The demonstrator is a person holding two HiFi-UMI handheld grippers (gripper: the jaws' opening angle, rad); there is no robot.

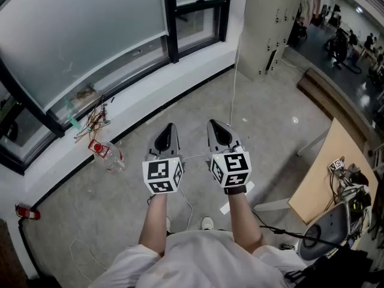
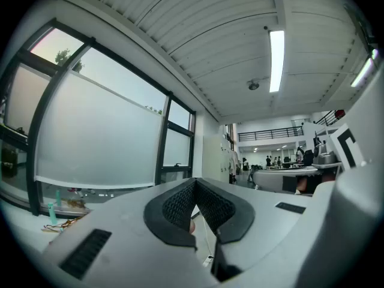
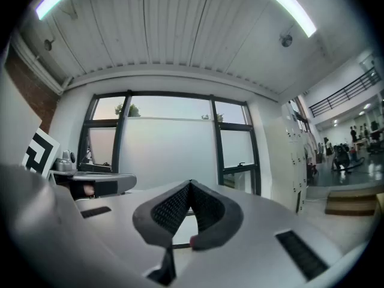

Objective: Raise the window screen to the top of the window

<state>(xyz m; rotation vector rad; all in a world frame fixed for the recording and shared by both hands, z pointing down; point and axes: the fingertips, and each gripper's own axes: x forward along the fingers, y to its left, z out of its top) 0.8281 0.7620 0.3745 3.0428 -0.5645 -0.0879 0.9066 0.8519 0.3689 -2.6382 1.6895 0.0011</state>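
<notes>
Looking at a dark-framed window (image 1: pixel 171 17) with the window screen (image 1: pixel 78 35) drawn across its wide middle pane as a pale frosted sheet. Lies with its long axis sideways along the wall, flat and upright against the glass. Ends below in a bottom rail (image 2: pixel 96 182) sitting level just above the white sill (image 1: pixel 153 84), and above in an edge short of the frame's top, with a strip of clear glass over it. Holding the left gripper (image 1: pixel 170 131) and the right gripper (image 1: pixel 216 128) level and side by side over the concrete floor (image 1: pixel 270 119), both aimed toward the window and well apart from the screen. Clenched tight on both, pads meeting at the tips, nothing caught between them. Also near the wall: a tangle of wires (image 1: pixel 93 122) on the sill, a plastic bottle (image 1: pixel 109 155) on the floor just below it, and a thin white cord (image 1: pixel 235 71) hanging beside a pale cabinet (image 1: pixel 270 23).
</notes>
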